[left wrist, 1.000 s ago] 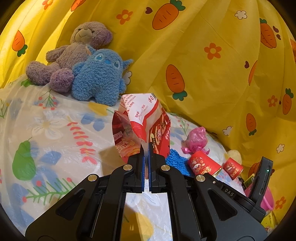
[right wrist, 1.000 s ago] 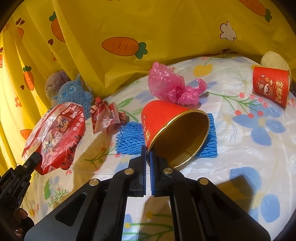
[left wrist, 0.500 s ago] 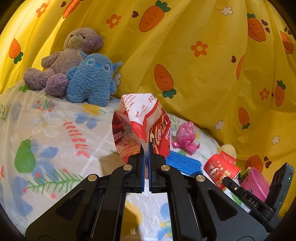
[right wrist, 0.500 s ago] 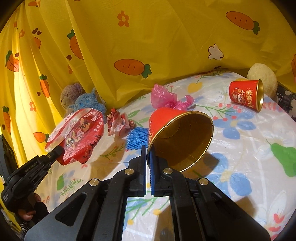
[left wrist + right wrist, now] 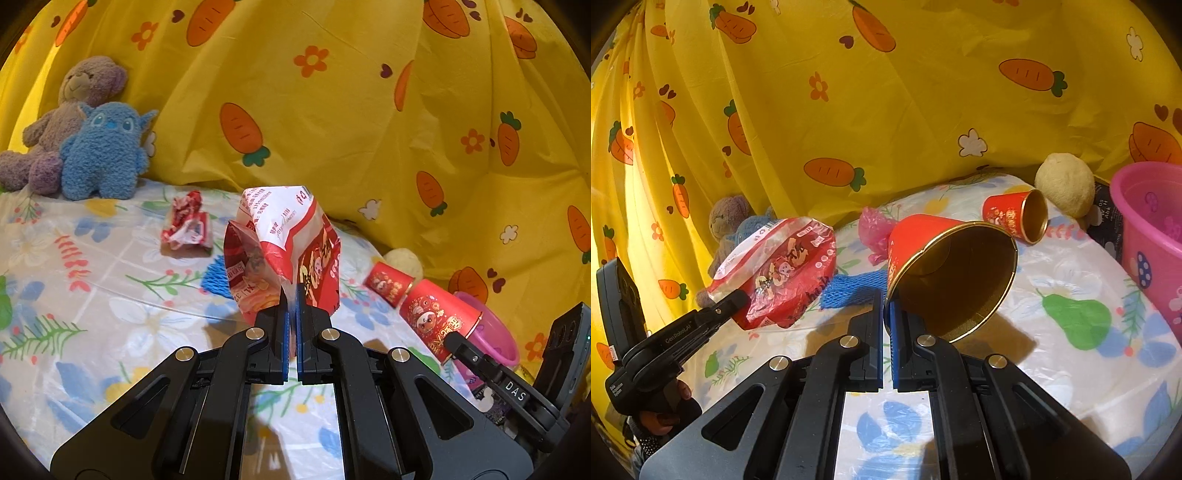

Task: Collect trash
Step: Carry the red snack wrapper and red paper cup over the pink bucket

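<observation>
A yellow carrot-print curtain (image 5: 351,110) fills the upper frame above a floral sheet (image 5: 110,295) covering the tabletop. The pink bin (image 5: 1148,236) sits at right. The left gripper (image 5: 291,295) fingers clamp a snack bag (image 5: 288,251) at center; the right gripper (image 5: 884,299) fingers pinch a red cup's (image 5: 945,273) rim.

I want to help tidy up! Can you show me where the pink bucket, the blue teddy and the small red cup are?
pink bucket (image 5: 1145,236), right wrist view, on its outer wall.
blue teddy (image 5: 105,155), left wrist view, on its belly.
small red cup (image 5: 1006,213), right wrist view, on its printed side.
</observation>
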The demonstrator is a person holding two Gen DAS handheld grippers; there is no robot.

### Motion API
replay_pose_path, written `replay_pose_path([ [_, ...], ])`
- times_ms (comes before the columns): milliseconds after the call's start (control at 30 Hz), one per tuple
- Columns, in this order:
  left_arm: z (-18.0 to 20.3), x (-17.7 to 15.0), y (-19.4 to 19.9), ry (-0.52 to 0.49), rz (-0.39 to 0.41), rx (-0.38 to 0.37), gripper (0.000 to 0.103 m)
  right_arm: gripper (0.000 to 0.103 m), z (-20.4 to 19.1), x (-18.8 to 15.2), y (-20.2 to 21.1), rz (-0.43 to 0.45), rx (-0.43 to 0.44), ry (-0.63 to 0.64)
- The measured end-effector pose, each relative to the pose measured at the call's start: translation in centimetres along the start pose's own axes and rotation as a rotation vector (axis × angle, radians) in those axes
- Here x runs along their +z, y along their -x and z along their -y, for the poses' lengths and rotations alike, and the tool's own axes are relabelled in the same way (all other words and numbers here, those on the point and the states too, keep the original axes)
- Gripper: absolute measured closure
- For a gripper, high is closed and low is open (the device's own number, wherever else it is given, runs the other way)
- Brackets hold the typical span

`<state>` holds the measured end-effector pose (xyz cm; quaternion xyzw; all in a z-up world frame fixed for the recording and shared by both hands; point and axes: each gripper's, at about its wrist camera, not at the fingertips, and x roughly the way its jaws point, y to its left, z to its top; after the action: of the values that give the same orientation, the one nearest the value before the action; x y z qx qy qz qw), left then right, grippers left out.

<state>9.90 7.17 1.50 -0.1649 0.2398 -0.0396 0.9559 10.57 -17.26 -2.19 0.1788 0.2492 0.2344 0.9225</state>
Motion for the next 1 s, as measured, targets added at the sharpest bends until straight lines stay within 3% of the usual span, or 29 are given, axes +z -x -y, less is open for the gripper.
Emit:
replay_pose_path([
  [367, 13.6, -0.7, -4.2, -0.188, -0.079, -0.269, 0.101, 0.099, 7.2, 3.3, 6.9, 0.15, -0.189, -0.062],
  [633, 23.3, -2.3, -8.8, -0.283, -0.183, -0.472, 0.101, 0.099, 12.9, 5.5, 11.6, 0.265, -0.319, -0.138],
  [800, 26.8, -3.4, -11.6, -0.319, -0.242, -0.533, 0.101, 0.099, 15.2, 6.1, 12.8, 0.298, -0.358, -0.171],
  [1000, 29.8, -4.4, -14.3, -0.373, -0.288, -0.553, 0.101, 0.099, 16.9, 6.4, 13.1, 0.307, -0.383, -0.189],
])
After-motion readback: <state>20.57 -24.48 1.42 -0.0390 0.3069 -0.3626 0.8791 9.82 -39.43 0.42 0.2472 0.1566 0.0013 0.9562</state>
